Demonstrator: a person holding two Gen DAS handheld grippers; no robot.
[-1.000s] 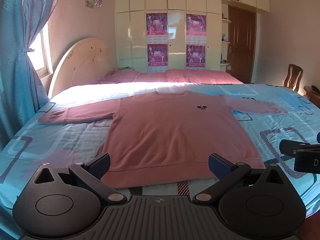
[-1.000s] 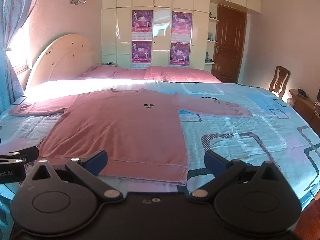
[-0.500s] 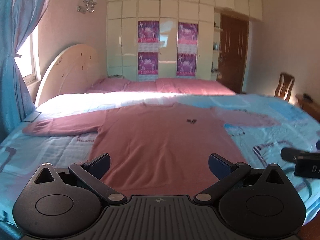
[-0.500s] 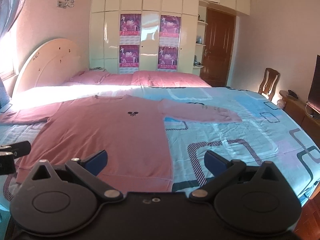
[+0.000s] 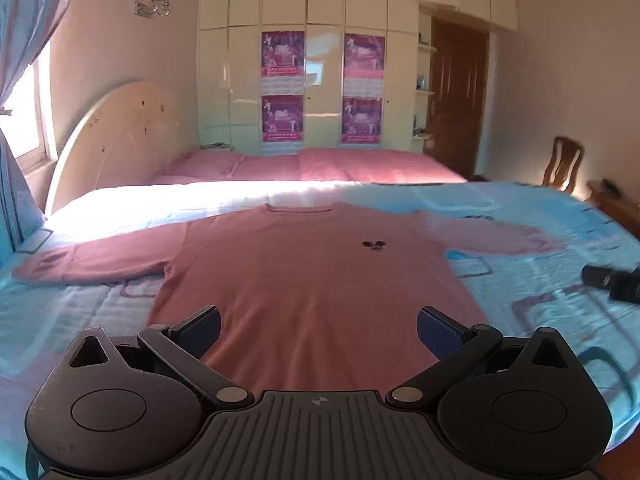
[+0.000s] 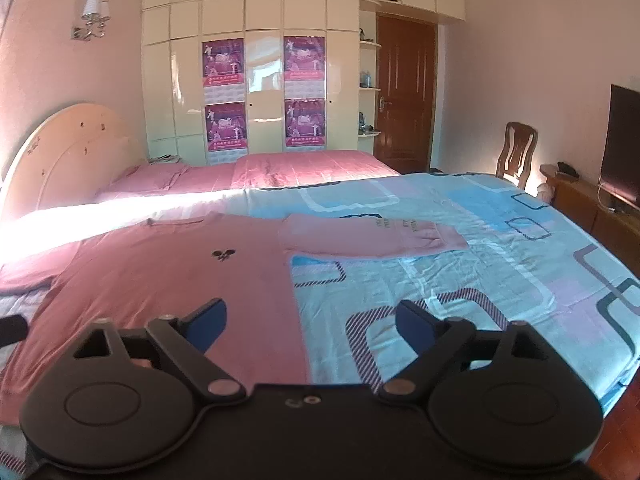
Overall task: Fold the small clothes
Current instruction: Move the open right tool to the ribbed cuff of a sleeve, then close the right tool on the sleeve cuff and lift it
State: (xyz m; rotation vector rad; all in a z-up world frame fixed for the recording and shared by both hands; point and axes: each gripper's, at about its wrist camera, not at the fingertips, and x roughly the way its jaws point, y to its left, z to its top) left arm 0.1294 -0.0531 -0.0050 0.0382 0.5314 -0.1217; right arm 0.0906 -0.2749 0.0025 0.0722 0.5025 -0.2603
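Note:
A pink long-sleeved sweater (image 5: 312, 280) lies flat, front up, on the blue patterned bedspread (image 5: 540, 264), sleeves spread to both sides. It also shows in the right wrist view (image 6: 172, 288), with its right sleeve (image 6: 372, 236) stretched out. My left gripper (image 5: 318, 330) is open and empty, hovering over the sweater's lower middle. My right gripper (image 6: 310, 322) is open and empty over the sweater's lower right edge; its tip shows in the left wrist view (image 5: 612, 286).
A cream headboard (image 5: 112, 140) and a window with a blue curtain (image 5: 16, 92) stand at the left. Pink pillows (image 5: 304, 164) lie at the far side. A wooden chair (image 6: 516, 152), a TV (image 6: 624, 148) on a low cabinet and a door (image 6: 404, 96) are at the right.
Both grippers have moved forward over the bed, so the sweater's hem has slid under them. The right gripper has shifted right. Both stay open.

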